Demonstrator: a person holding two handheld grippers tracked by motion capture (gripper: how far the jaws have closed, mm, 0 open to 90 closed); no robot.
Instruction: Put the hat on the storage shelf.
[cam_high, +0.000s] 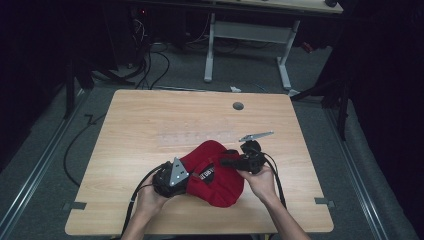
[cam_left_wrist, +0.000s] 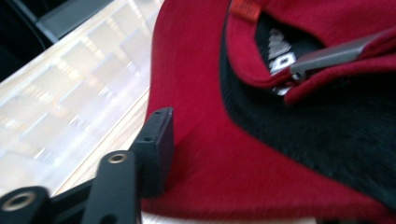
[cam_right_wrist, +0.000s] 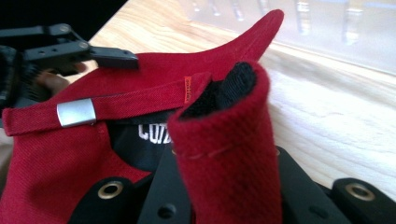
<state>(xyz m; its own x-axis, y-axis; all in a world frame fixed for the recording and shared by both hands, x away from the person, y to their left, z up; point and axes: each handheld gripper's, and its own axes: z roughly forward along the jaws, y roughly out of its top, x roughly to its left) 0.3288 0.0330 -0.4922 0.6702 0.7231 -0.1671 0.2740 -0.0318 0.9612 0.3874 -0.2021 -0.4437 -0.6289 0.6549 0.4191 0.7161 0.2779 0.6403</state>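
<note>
Near the surface's front edge lies a red cap. Left hand-held gripper is half closed at its brim, grip unclear; right hand-held gripper pinches a fold of its fabric beside the buckled strap.

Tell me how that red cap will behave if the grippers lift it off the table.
The red cap will probably sag: its fabric folds between the right gripper jaws. Likely light, being cloth. The metal buckle on its strap may dangle. It seems unlikely to slip, given the woven surface.
</note>
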